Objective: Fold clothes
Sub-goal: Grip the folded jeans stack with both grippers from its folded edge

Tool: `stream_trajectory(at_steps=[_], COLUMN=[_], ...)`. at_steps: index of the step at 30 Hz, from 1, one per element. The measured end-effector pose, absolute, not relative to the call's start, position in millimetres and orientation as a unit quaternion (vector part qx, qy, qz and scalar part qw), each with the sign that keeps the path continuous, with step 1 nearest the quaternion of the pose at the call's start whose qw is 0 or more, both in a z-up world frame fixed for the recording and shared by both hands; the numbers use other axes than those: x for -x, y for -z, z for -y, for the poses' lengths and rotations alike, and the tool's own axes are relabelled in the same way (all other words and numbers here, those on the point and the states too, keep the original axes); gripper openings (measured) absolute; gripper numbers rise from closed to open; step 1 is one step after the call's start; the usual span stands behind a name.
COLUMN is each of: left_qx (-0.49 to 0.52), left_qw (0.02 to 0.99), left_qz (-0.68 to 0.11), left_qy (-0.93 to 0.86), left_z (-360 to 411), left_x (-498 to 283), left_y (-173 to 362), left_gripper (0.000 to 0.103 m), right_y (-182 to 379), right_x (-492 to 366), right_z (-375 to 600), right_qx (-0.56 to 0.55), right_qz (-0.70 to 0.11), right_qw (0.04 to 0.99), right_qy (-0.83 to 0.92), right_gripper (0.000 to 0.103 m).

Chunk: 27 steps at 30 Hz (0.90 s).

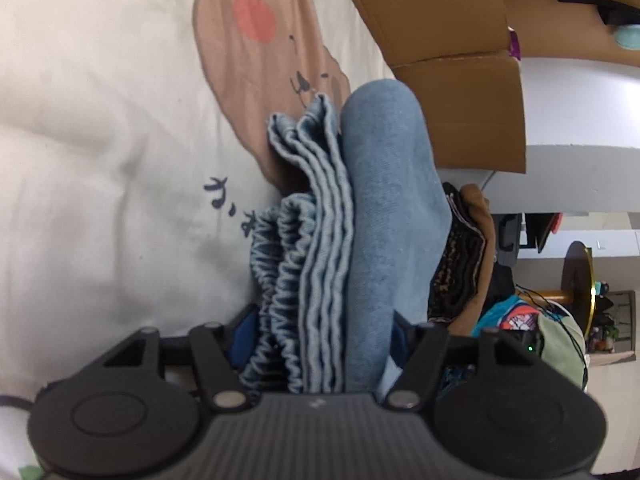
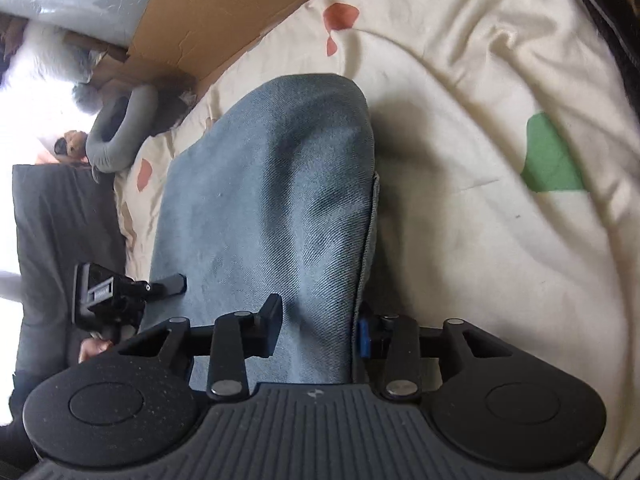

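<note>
The folded light-blue denim garment point(image 1: 344, 220) fills the gap between the left gripper point(image 1: 320, 340) fingers, which pinch its thick stack. The right gripper point(image 2: 316, 332) fingers pinch its other edge above the cream printed bedcover point(image 2: 480, 140).

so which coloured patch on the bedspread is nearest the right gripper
The green patch, right of the blue denim garment; the orange-red patches lie farther up the cream bedspread.
</note>
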<state>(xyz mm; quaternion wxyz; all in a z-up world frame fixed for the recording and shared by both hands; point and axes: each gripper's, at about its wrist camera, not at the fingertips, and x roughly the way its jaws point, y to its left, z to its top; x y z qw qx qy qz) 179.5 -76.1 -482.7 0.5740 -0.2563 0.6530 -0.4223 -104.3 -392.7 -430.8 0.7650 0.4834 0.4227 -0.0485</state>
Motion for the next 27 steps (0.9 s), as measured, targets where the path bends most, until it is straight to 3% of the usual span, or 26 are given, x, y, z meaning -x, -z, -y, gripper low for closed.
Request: stream_trajectory(at_steps=[6, 13, 27], left_qx=[0.242, 0.213, 0.173], left_qw=[0.579, 0.604, 0.65], left_qz=[-0.649, -0.628, -0.586], left_qy=[0.431, 0.442, 0.452], left_z=[82.6, 77.9, 85.9], left_x=[-173.3, -169.9, -164.8], left_y=[480.3, 463.8, 390.6], left_gripper=[0.062, 0.045, 0.04], right_y=[444.4, 430.0, 362.5], right_x=[97.6, 96.6, 92.2], right_z=[391.2, 387.6, 382.2], right_qx=[-0.507, -0.5, -0.485], right_qz=[-0.417, -0.406, -0.384], right_qw=[0.754, 0.764, 0.785], right_qy=[0.039, 0.035, 0.034], right_gripper=[0.041, 0.021, 0.02])
